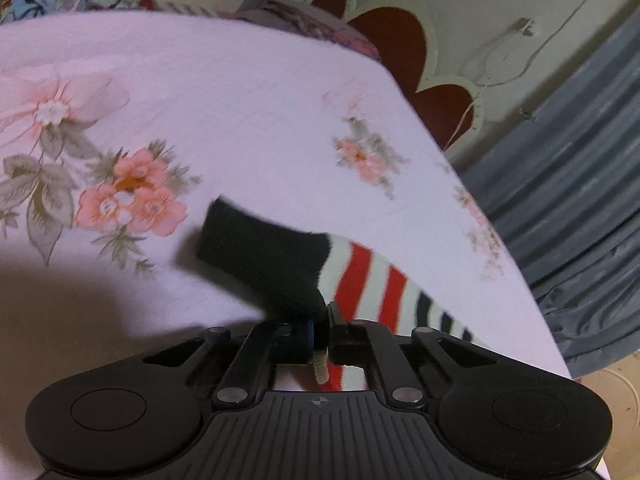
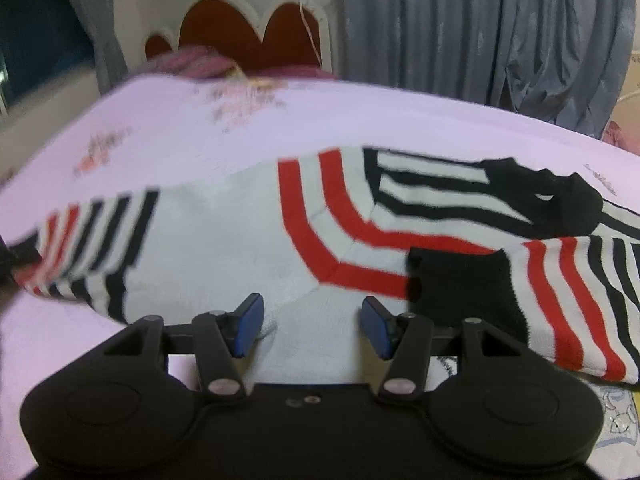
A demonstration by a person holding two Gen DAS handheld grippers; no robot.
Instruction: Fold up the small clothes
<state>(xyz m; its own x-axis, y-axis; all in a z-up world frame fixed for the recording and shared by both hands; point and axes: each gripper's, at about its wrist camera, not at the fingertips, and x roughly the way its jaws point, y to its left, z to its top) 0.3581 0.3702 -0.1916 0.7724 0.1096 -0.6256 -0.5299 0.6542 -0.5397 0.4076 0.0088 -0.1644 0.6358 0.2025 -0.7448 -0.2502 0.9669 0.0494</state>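
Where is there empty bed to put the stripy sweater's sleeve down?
Bare sheet stretches between the big pink flowers and the small flower sprig, beyond the black cuff that the left gripper holds. More lies between the sweater and the headboard. It is crowded by the open right gripper, where sweater covers the bed.

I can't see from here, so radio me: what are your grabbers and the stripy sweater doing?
Left gripper shut on sweater sleeve, lifted off the bed sheet. Right gripper open over the sweater. Other sleeve folded in. Nothing in the way.
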